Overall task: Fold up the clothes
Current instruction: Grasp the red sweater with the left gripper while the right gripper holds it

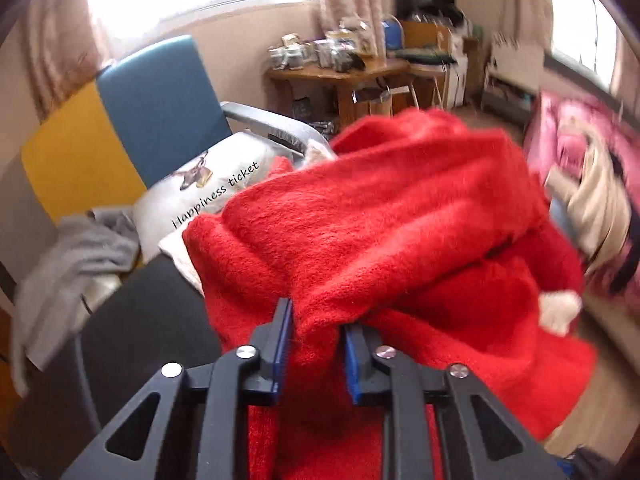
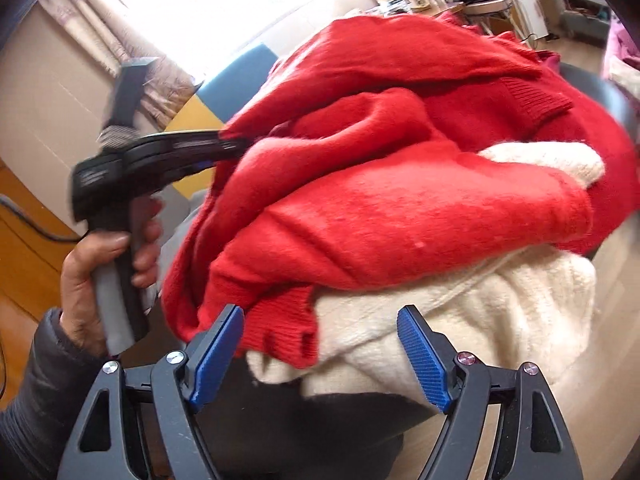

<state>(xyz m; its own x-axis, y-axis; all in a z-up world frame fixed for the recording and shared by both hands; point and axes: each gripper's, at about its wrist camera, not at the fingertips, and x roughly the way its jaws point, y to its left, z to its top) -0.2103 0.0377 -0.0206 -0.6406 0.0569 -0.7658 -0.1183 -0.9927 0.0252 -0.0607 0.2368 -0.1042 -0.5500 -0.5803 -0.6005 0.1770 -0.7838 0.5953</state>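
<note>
The left gripper (image 1: 316, 344) pinches a fold of the red sweater (image 1: 380, 216), which is heaped on a cream knit (image 2: 460, 328) atop the dark table (image 1: 148, 312); lift it clear before the right gripper (image 2: 320, 356), gaping beside its hem, bites.
</note>
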